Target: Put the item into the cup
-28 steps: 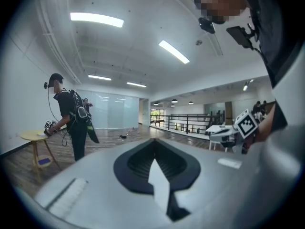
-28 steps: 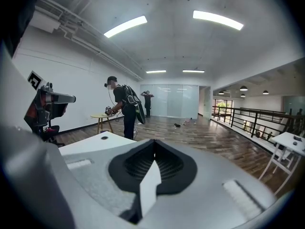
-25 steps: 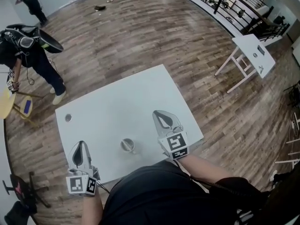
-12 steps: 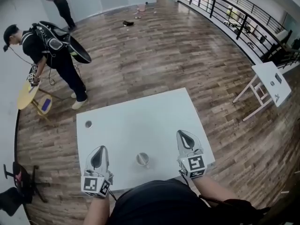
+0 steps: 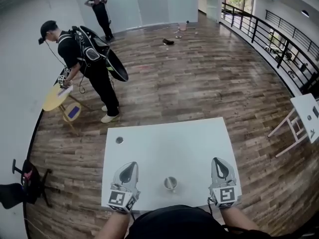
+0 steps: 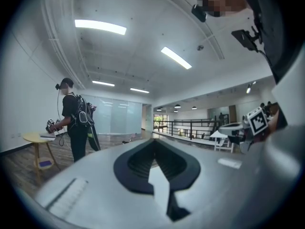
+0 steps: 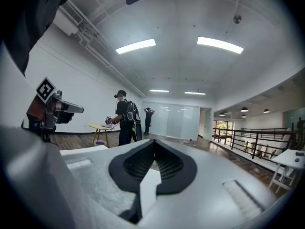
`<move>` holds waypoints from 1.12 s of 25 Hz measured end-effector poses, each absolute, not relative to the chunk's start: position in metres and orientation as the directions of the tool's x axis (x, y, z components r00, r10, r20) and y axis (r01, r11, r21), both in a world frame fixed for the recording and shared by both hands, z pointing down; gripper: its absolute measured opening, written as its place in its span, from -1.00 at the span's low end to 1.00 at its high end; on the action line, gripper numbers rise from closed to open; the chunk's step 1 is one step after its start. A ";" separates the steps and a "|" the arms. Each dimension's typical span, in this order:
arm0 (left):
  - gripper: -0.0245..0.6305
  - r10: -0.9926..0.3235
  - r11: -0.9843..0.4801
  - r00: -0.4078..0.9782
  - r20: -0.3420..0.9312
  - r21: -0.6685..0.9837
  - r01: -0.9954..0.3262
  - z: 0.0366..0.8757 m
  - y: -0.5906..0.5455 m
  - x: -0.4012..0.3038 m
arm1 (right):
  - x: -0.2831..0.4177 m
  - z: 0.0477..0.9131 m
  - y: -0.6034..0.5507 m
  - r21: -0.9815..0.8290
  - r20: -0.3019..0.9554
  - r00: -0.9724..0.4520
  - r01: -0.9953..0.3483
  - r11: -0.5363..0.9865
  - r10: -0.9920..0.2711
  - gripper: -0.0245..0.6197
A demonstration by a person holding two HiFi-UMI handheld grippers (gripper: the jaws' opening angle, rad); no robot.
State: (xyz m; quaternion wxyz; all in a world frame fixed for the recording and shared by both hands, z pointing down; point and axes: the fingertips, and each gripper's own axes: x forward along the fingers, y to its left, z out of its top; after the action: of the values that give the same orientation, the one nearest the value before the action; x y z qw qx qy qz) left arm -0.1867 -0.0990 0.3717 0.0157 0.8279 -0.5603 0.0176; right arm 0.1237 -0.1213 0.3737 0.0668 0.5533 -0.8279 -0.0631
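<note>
A small metal cup (image 5: 170, 183) stands upright near the front edge of the white table (image 5: 169, 143). A small round grey item (image 5: 119, 140) lies near the table's far left corner. My left gripper (image 5: 130, 165) hovers over the front edge, left of the cup, shut and empty. My right gripper (image 5: 220, 162) is at the front right corner, right of the cup, also shut and empty. Each gripper view looks out across the room, level or slightly upward. The left gripper (image 6: 153, 141) and the right gripper (image 7: 154, 141) both have their jaws meeting at the tip.
A person with a backpack (image 5: 82, 54) stands by a small round yellow table (image 5: 56, 97) beyond the far left corner. A second person (image 5: 101, 11) is at the back wall. A white side table (image 5: 306, 116) stands at the right, a black stand (image 5: 25, 183) at the left.
The head view has swung round, so the table now lies square in front. Both grippers sit level on either side of the cup. Both stay shut.
</note>
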 end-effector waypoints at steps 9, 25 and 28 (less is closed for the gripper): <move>-0.93 -0.935 -0.354 0.353 0.038 -0.029 -0.935 0.362 -0.107 -0.182 | 0.139 0.377 -0.126 0.126 0.016 -0.388 -0.913 0.387 -0.921 -0.91; -0.93 -0.932 -0.363 0.360 0.048 -0.050 -0.931 0.366 -0.086 -0.197 | 0.128 0.384 -0.122 0.115 0.022 -0.398 -0.910 0.398 -0.917 -0.92; -0.93 -0.931 -0.366 0.363 0.048 -0.071 -0.928 0.362 -0.088 -0.200 | 0.124 0.379 -0.129 0.098 0.013 -0.389 -0.916 0.389 -0.921 -0.92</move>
State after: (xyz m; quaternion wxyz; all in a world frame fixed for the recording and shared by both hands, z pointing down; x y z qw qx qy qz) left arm -0.1998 -0.0875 0.3623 -0.0158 0.8254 -0.5630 0.0397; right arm 0.1236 -0.1287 0.3785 0.0327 0.5516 -0.8326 -0.0372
